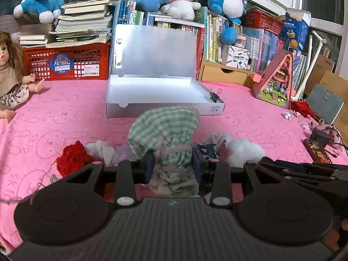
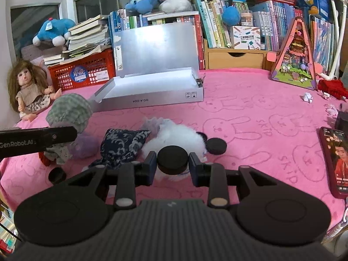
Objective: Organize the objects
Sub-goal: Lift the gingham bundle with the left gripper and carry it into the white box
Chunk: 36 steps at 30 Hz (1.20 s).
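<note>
My left gripper is shut on a green checked doll garment, which bulges up above the fingers over the pink blanket. An open white box with its lid raised stands just behind it. In the right wrist view my right gripper is shut on a black round disc at the near side of a white plush toy; whether the disc is fixed to the toy I cannot tell. A second black disc sits at the toy's right. The left gripper's body and the green garment show at the left of that view.
A navy patterned cloth, a purple bundle, a red knitted piece and a small black cap lie near the grippers. A phone lies at the right. A doll, a red crate, books and a triangular dollhouse line the back.
</note>
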Tool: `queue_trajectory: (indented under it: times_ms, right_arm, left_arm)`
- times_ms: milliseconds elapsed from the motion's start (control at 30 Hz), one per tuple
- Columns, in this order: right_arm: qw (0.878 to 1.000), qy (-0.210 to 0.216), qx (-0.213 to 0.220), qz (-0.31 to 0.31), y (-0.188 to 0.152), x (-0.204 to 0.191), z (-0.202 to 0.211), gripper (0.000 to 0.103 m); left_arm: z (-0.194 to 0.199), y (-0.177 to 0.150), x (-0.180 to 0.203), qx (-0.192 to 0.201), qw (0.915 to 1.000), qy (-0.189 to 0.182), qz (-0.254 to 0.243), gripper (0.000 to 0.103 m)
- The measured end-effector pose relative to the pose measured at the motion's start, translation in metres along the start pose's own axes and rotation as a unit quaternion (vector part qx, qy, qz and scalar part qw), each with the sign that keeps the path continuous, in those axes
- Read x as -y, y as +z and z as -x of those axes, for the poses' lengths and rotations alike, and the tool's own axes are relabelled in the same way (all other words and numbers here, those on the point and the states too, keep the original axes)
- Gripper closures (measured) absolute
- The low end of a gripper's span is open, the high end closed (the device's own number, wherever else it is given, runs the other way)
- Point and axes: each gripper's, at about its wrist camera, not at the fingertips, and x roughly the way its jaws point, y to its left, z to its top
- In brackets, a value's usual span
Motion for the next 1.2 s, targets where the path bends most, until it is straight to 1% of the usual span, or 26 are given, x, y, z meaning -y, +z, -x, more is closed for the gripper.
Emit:
queue_trajectory:
  times_ms: [133,400,567,700,967,1200]
  right_arm:
    - [1.0,-0.008,0.009,0.003,0.01,0.006,-0.003,0.067]
    - [1.0,-0.011,0.026,0.007,0.04,0.018,-0.014,0.067]
    - [0.999,-0.014,0.036,0.012,0.058,0.016,-0.027,0.067]
    - [0.999,-0.01,0.043,0.013,0.073,0.01,-0.042,0.067]
    - [0.999,-0.009,0.037,0.025,0.093,0.004,-0.072,0.067]
    - [0.999,-0.011,0.034,0.041,0.115,0.013,-0.091,0.067]
  left_arm:
    - [-0.002,0.01,-0.004,0.006,1.0,0.002,-0.006,0.061]
    - [-0.012,0.035,-0.013,0.017,0.9998,0.006,-0.006,0.061]
    - [-0.023,0.048,-0.018,0.023,0.9997,0.01,-0.004,0.061]
    - [-0.038,0.061,-0.022,0.018,0.9998,0.005,0.008,0.061]
    - [-0.067,0.085,-0.029,0.007,0.9998,0.005,0.019,0.061]
    - [-0.087,0.106,-0.036,0.006,0.9997,0.01,0.022,0.061]
